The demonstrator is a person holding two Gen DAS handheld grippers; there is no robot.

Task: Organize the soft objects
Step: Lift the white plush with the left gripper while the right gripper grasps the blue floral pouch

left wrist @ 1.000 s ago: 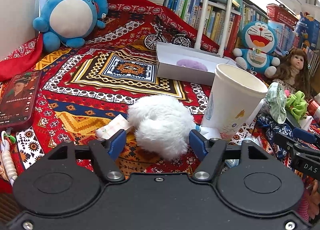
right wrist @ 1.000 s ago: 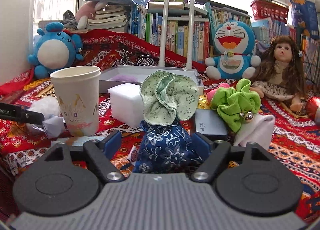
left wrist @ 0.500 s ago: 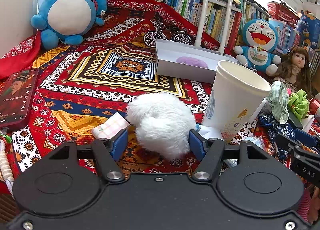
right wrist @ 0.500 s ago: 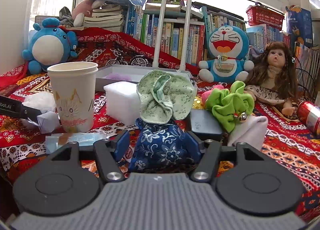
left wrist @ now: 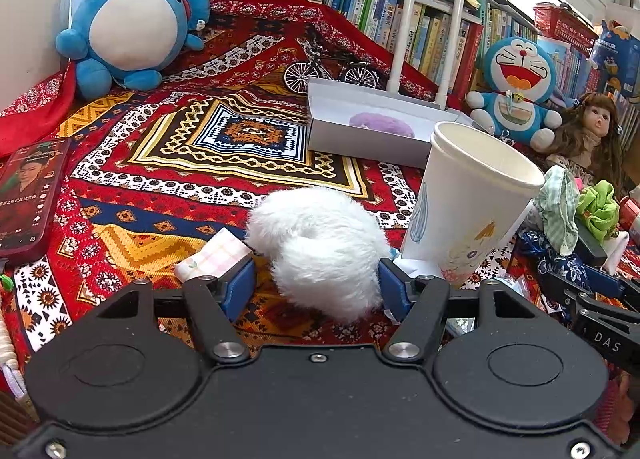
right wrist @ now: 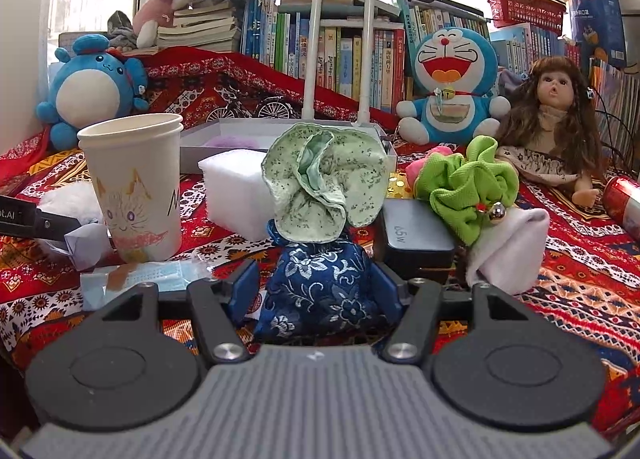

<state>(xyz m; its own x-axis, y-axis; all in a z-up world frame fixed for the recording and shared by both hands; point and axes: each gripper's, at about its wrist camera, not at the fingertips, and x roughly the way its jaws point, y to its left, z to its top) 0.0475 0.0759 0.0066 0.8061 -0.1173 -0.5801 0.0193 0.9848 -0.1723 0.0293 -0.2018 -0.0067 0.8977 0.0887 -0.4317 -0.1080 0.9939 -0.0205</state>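
A white fluffy ball (left wrist: 320, 243) lies on the patterned cloth (left wrist: 168, 195) between the blue pads of my left gripper (left wrist: 316, 283). The right pad sinks into the fur and the left pad touches its edge. In the right wrist view a dark blue floral pouch (right wrist: 324, 287) sits between the pads of my right gripper (right wrist: 316, 287), which press on both its sides. A pale green floral scrunchie (right wrist: 324, 183) rests on top of the pouch. A lime green scrunchie (right wrist: 464, 187) lies to its right. The white open box (left wrist: 360, 139) farther back holds a purple fluffy thing (left wrist: 380, 123).
A tall paper cup (left wrist: 468, 195) stands between the two grippers. Close by are a white foam block (right wrist: 236, 187), a black charger (right wrist: 416, 243) and a wrapped face mask (right wrist: 152, 275). A phone (left wrist: 28, 195) lies far left. Plush toys, a doll (right wrist: 556, 127) and books line the back.
My right gripper's jaws have narrowed from standing wide around the blue pouch to pressing on it. The left gripper has closed only slightly on the white ball and stayed in place.
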